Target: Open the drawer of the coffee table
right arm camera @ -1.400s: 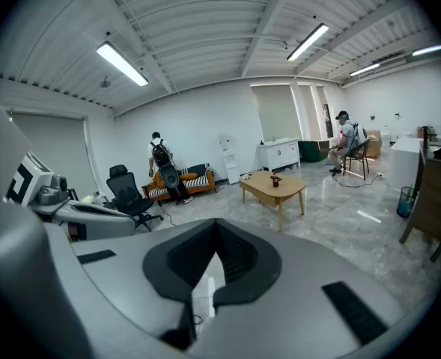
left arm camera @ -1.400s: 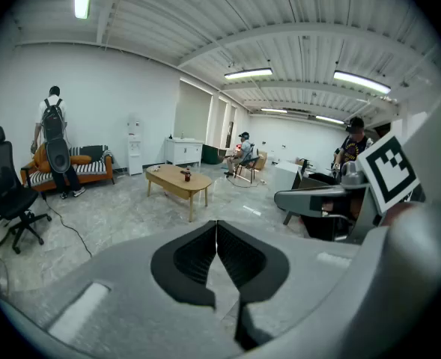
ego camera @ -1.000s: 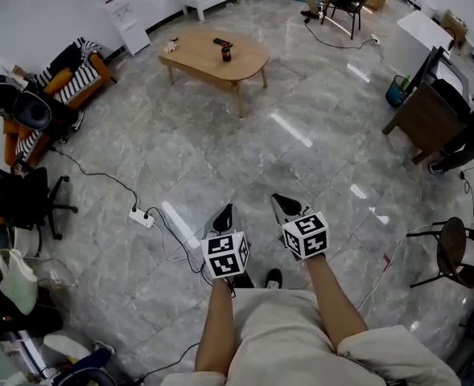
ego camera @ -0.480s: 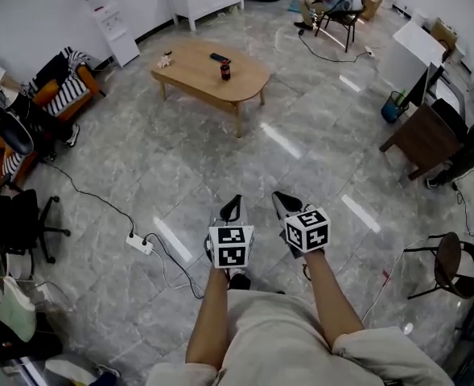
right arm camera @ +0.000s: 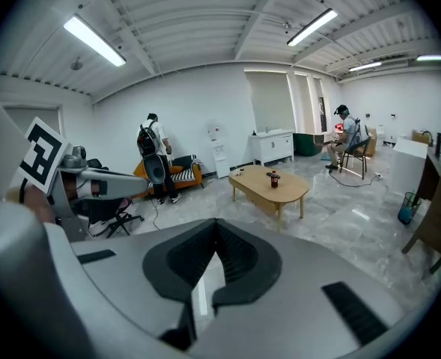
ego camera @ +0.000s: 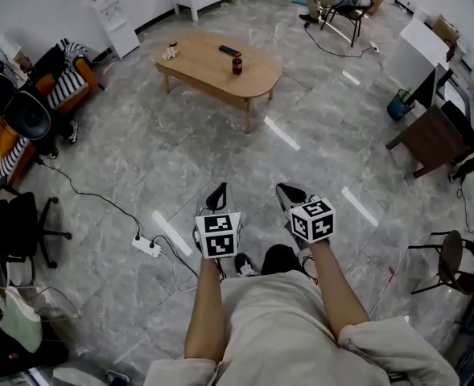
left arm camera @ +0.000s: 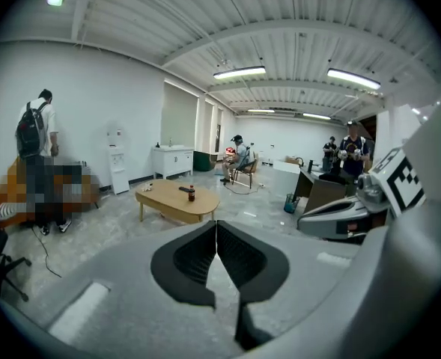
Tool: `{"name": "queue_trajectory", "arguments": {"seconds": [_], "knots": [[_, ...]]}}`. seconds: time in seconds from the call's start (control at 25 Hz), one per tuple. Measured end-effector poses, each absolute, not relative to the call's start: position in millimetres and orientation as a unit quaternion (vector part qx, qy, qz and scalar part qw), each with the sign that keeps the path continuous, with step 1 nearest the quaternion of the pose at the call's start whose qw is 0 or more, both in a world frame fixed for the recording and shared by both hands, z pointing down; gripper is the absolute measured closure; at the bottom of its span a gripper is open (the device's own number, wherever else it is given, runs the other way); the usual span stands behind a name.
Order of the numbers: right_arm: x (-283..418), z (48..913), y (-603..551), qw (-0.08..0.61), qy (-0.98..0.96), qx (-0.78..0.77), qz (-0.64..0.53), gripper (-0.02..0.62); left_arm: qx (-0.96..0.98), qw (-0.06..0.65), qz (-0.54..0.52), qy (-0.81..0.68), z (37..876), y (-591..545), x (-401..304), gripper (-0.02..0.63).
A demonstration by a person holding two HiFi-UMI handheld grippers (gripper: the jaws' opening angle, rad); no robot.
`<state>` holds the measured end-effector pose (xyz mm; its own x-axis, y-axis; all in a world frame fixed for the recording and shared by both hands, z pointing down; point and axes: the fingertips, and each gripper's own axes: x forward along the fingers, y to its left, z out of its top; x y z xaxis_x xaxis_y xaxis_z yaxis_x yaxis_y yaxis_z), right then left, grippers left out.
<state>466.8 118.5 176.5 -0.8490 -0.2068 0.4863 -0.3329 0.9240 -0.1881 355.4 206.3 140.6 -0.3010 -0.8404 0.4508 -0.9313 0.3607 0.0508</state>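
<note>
No text, label or number is legible anywhere here.

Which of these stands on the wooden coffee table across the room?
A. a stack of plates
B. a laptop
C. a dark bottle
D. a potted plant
C: a dark bottle stands upright on the coffee table, near its middle; no laptop, plant or plates show on it.
</note>
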Motion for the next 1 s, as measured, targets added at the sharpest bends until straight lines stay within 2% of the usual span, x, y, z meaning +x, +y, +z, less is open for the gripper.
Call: {"name": "queue_trajectory", "arguments": {"seconds": [0.48,0.8,1.0], "knots": [[409.7,185.7,86.9,0.243,-0.948,0.141,0.150,0.580,0.511,0.242,0.085,-0.821,166.1,230.4,272.0,0.594],[331.7,168.4,41.4,0.212,-0.951,0.139,0.175,0.580,0.512,0.243,0.095,-0.818,156.2,189.0,210.2,0.594],[310.7,184.2,3.5,0.222,-0.947,0.150,0.179,0.580,0.517,0.253,0.094,-0.812,166.0,159.6,176.8,0.594]]}}
